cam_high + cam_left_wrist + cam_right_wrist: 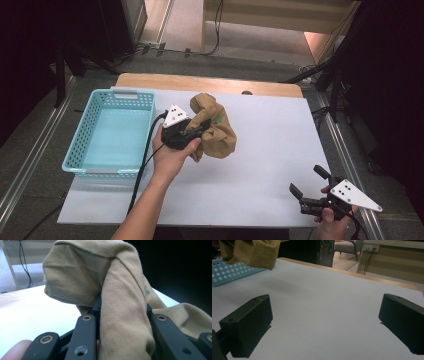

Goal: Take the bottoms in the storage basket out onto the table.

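At the left of the table stands a blue basket. Just right of it, near the far middle, the left gripper pinches a fold of the tan cloth; in the left gripper view the cloth is bunched between the two jaws and drapes over them. The rest of the cloth lies heaped on the white sheet, just right of the basket and apart from it. At the near right corner the right gripper rests low over the sheet, its jaws spread wide with nothing between them, well apart from the cloth.
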`<state>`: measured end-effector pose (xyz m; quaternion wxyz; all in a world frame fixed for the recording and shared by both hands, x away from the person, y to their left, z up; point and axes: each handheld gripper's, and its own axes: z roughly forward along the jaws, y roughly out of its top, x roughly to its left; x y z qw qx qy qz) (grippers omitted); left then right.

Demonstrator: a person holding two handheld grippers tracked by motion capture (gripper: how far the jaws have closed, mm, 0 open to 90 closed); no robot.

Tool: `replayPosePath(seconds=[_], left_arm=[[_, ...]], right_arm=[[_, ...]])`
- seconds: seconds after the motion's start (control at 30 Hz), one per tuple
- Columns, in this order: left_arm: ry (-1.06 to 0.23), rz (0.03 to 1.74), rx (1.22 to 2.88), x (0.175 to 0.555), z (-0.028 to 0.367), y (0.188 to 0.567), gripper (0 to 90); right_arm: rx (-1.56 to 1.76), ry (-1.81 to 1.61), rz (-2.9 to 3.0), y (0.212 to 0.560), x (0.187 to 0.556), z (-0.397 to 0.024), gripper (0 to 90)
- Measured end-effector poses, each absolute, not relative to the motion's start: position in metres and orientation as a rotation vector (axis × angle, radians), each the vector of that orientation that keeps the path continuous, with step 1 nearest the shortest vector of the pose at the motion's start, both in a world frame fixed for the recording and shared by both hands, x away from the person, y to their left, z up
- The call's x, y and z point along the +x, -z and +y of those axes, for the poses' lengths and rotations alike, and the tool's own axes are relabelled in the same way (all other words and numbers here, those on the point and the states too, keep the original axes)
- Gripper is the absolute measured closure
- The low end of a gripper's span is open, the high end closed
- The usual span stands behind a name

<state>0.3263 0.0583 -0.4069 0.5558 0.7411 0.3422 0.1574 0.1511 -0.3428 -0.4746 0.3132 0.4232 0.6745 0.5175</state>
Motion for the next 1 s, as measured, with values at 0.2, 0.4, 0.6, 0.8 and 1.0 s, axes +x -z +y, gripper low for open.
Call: replayPosePath(seconds=[0.2,0.4,0.6,0.8,1.0], left_arm=[[-0.353,0.806,1.763,0.326,0.053,0.415,68.5],[-0.343,0.809,1.776,0.327,0.049,0.423,68.5],[-0.327,0.812,1.794,0.327,0.044,0.431,68.5],[-0.305,0.813,1.807,0.327,0.039,0.437,68.4],[-0.297,0.817,1.829,0.328,0.035,0.444,68.4]], right_arm=[[1.116,-1.363,1.779,0.475,0.151,-0.343,0.0],[1.118,-1.363,1.779,0.475,0.151,-0.343,0.0],[1.121,-1.365,1.782,0.475,0.151,-0.342,0.0],[1.118,-1.365,1.785,0.476,0.152,-0.342,0.0],[1.119,-1.366,1.785,0.476,0.152,-0.342,0.0]])
